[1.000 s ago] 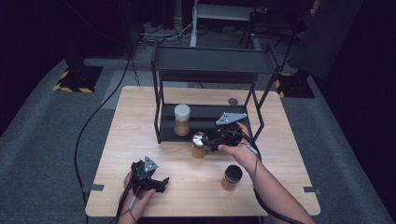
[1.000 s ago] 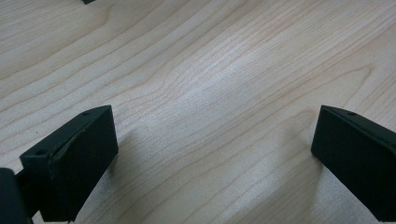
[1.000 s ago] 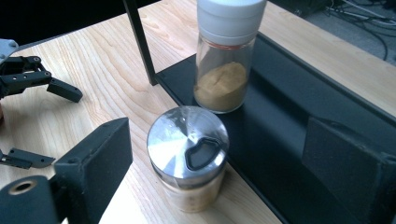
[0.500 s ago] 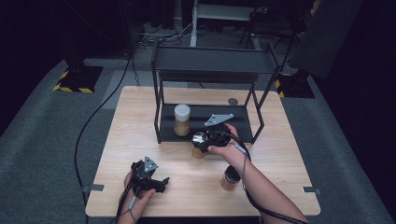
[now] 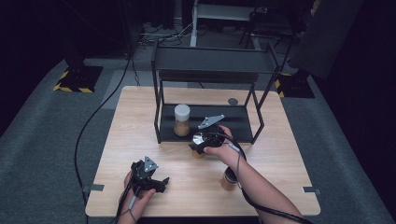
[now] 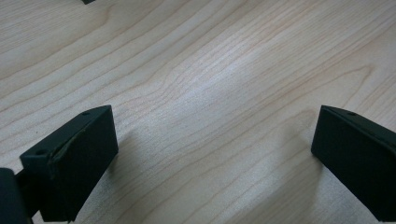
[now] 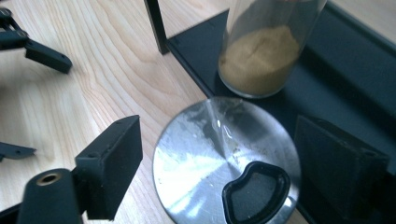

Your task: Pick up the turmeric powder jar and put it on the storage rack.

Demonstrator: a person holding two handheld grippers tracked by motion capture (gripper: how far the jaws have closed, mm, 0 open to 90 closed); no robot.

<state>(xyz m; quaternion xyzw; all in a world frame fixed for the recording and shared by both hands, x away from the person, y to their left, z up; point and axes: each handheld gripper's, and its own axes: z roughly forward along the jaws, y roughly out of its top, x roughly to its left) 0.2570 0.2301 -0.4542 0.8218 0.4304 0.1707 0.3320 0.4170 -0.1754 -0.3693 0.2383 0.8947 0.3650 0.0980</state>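
A spice jar with a silver lid stands on the table just in front of the black rack. My right gripper hangs over it, one jaw on each side of the lid. Its jaws have just been closing, and a gap still shows at the left jaw. In the high view my right gripper covers most of that jar. A white-lidded jar of brown powder stands on the rack's lower shelf. My left gripper rests open near the table's front edge, with bare wood between its jaws.
A dark-lidded jar stands near the front, partly behind my right forearm. A small dark disc lies on the table behind the rack. The rack's front posts stand close to the silver-lidded jar. Cables trail off the table's front.
My right gripper has moved left and a little down over the silver-lidded jar, and its jaws have narrowed around the lid. The left gripper has not moved.
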